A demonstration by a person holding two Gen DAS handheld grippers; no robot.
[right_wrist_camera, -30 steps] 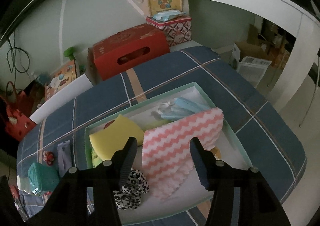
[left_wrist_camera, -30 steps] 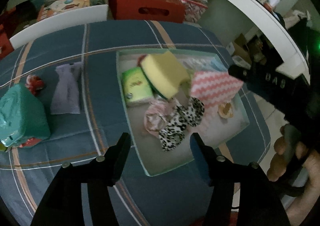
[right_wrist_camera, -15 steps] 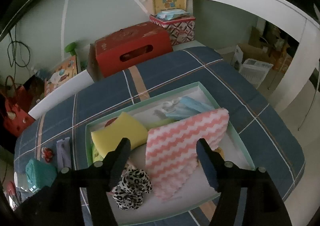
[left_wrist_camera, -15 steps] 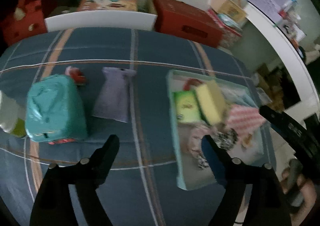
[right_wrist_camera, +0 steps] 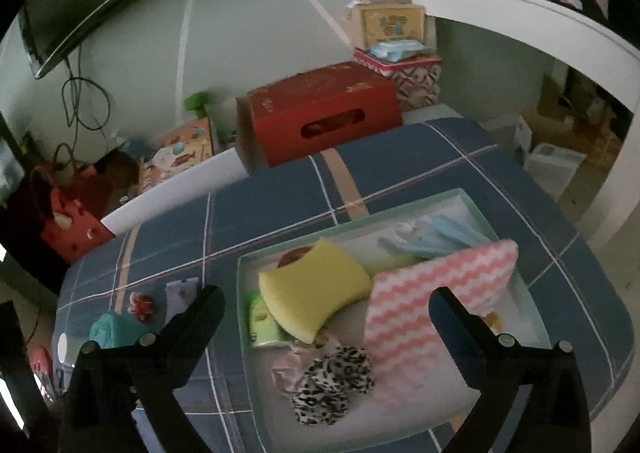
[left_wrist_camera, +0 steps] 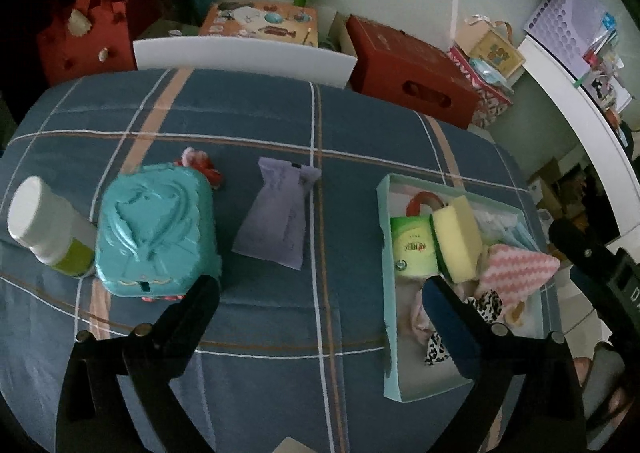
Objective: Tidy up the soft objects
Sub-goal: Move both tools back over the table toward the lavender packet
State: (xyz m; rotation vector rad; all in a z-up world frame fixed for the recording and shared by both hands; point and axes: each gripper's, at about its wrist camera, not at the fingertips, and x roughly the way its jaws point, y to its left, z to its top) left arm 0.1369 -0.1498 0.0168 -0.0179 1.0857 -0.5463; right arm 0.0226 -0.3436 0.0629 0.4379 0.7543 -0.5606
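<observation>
1. Left wrist view: my left hand-held gripper (left_wrist_camera: 320,305) hangs wide apart and empty above the plaid blue bed (left_wrist_camera: 360,125). I see a lilac pouch (left_wrist_camera: 278,219) lying between the teal bag (left_wrist_camera: 156,229) and the pale green box (left_wrist_camera: 390,373).
2. Right wrist view: my right hand-held gripper (right_wrist_camera: 326,311) is spread wide, empty, over that box (right_wrist_camera: 500,213), which holds a yellow sponge (right_wrist_camera: 316,285), pink zigzag cloth (right_wrist_camera: 420,301) and leopard scrunchie (right_wrist_camera: 332,381).

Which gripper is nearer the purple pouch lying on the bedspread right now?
Left. The open left gripper hovers just short of the purple pouch. The open right gripper hangs over the teal box; from there the pouch lies far off to its left.
</observation>
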